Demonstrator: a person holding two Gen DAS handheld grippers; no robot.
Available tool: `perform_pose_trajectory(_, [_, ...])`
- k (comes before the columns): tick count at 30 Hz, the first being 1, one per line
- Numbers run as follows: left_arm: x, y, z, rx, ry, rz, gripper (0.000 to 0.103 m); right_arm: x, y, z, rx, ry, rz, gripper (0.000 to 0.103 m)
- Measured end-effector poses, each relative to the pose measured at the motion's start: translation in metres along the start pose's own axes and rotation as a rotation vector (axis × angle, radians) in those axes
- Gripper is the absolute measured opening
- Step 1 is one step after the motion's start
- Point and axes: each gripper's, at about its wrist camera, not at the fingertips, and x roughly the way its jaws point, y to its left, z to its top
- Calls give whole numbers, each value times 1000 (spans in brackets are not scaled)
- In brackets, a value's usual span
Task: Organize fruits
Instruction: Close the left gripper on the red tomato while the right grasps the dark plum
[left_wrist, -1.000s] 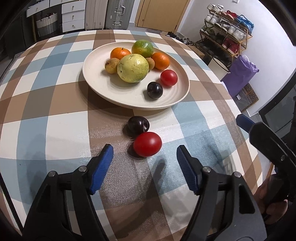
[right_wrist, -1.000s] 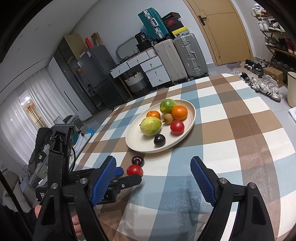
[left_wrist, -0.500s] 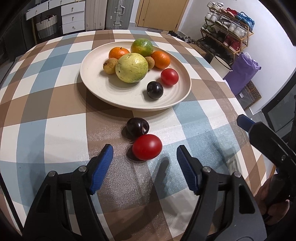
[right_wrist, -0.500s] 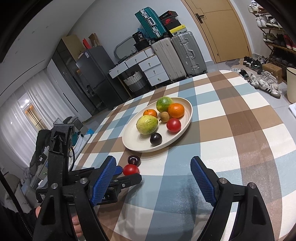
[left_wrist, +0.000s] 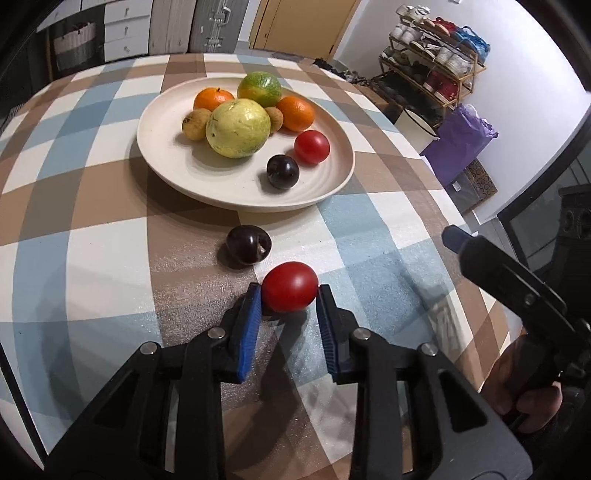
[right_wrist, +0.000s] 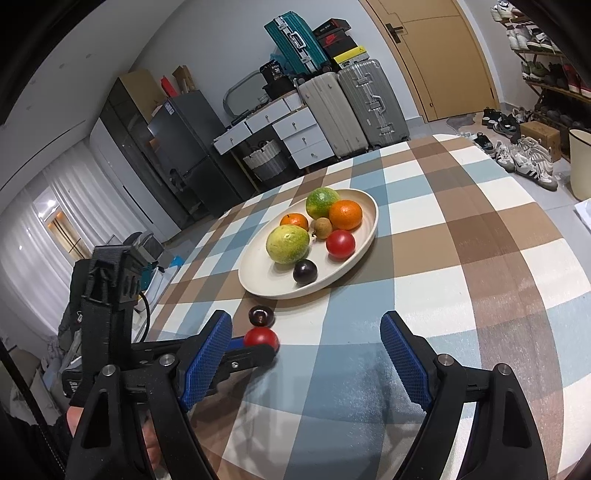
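My left gripper (left_wrist: 289, 295) has just clamped onto the red tomato (left_wrist: 290, 286), just short of the plate (left_wrist: 332, 184) beside the dark plum (left_wrist: 248, 244); right gripper (right_wrist: 306, 354) gapes wide, empty, so lifting's next

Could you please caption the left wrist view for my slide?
Left gripper shut on a red tomato before the fruit plate.

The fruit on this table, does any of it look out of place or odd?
Two pieces sit off the plate, on the checked cloth: a dark plum and a red tomato. The left gripper has just closed on the tomato. Nothing looks spilled or damaged.
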Motion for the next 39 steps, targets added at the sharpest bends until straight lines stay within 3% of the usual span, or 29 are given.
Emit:
perform_pose_trajectory(12, [-26,22,-10,-25,-39,-44,27,15,10,-3,-21,52,-29,85])
perform_pose_trajectory(32, [-72,104,-35,-157,-131,-71,27,81,49,-8,-33,178,-23,85])
perform_pose_trajectory(39, [-78,116,-41,-168,-127,-83,27,101,64,-9,-69,206,-21,85])
